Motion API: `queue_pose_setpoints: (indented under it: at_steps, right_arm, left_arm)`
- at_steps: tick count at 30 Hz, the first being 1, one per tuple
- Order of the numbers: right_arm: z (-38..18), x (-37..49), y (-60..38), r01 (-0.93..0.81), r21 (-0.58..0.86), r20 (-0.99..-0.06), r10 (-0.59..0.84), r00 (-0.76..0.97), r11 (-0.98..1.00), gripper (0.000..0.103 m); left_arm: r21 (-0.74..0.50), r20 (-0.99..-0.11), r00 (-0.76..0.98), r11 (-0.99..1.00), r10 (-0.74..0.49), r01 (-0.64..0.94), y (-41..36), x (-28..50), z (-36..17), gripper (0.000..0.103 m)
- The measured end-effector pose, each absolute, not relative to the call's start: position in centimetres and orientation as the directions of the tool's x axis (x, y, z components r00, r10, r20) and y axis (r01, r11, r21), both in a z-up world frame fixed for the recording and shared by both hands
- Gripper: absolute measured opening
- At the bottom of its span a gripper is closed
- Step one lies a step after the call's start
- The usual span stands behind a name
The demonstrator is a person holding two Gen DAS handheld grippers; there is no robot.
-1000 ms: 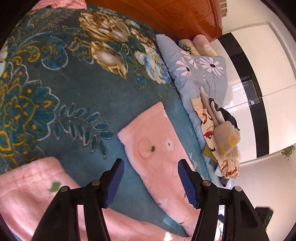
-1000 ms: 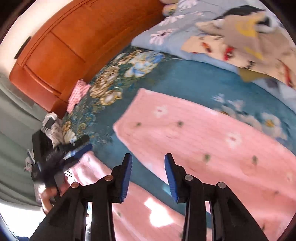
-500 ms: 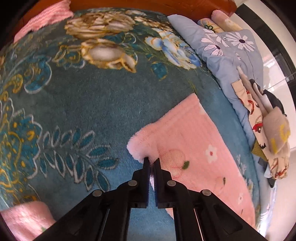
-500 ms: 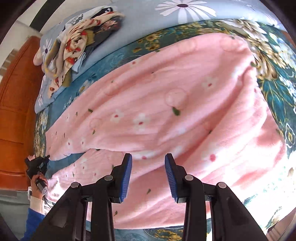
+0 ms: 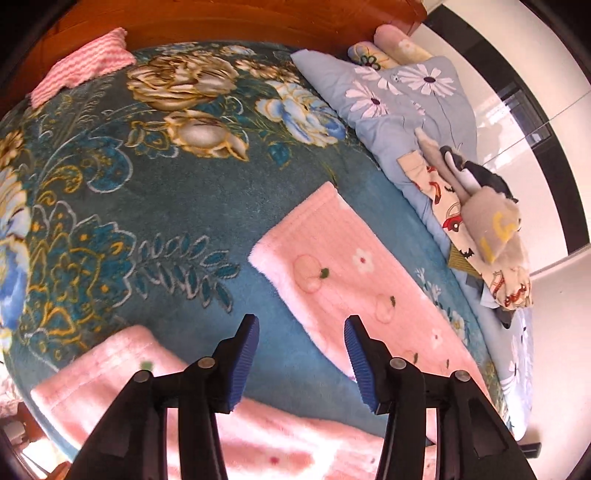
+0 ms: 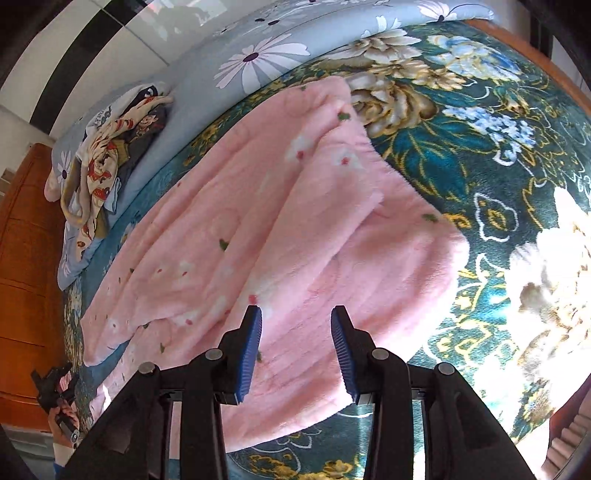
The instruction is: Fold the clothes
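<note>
1. Bed surface: teal floral blanket spread over a wood-framed bed; the pink fleece garment lies flat on it, one leg end pointing toward the headboard.
2. Nearest, L wrist view: left gripper hangs above blanket betw. the two pink legs, jaws opening, nothing betw. them. Half a sec. ago it was pinched shut at the leg-end hem; that hem is now let go and lies flat, so the straightening tug looks finished.
3. Nearest, R wrist view: right gripper over the waist part of the garment, jaws opening, pads clear of the fabric, empty. It has swung from the leg end to here, prob. to take a fold edge.
4. Mid: garment ridged along its centre; no fold made yet.
5. Far: daisy-print quilt, heap of other clothes, pink striped cloth by headboard.
</note>
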State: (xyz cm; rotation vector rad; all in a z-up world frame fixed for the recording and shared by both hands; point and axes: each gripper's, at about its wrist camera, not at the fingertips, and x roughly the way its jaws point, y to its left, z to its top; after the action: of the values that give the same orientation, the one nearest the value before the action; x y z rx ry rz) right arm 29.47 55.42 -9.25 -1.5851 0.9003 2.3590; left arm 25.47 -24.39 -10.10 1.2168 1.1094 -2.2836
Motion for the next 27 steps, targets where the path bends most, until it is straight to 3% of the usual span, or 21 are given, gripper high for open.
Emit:
queue_pose_setpoints:
  at_steps: [4,8,12,15,25,27]
  right_arm:
    - [-10.6,33.4,60.0,-0.574,0.414,-0.877,-0.139,-0.461,-0.707,0.047]
    - [-13.7,36.1,62.6,-0.652,0.573,-0.811,-0.228,-0.539,-0.497,0.050]
    - [-14.8,37.0,62.7,-0.654,0.655,-0.752,-0.247,-0.611,-0.379,0.053]
    - [-15.1,37.0,62.6,-0.650,0.673,-0.738,-0.252,-0.627,-0.354,0.064]
    - [-16.9,35.8,62.2,-0.670,0.669,-0.743,-0.278,-0.609,-0.321,0.064]
    - [-17.1,35.4,61.7,-0.670,0.674,-0.739,-0.289,-0.608,-0.311,0.064]
  left_arm:
    - [-0.449,-0.823,-0.568,-0.614,0.002,0.649,-24.9,31.1,-9.8,0.055]
    - [-0.452,-0.833,-0.553,-0.551,-0.020,0.701,-26.0,35.7,-10.4,0.055]
    - [-0.429,-0.857,-0.513,-0.480,-0.051,0.765,-27.0,39.3,-12.1,0.063]
    - [-0.412,-0.877,-0.478,-0.452,-0.037,0.791,-27.2,40.8,-14.1,0.063]
    - [-0.472,-0.861,-0.508,-0.366,-0.002,0.802,-28.0,41.1,-17.8,0.060]
    - [-0.471,-0.862,-0.508,-0.365,-0.003,0.803,-28.0,41.0,-17.8,0.054]
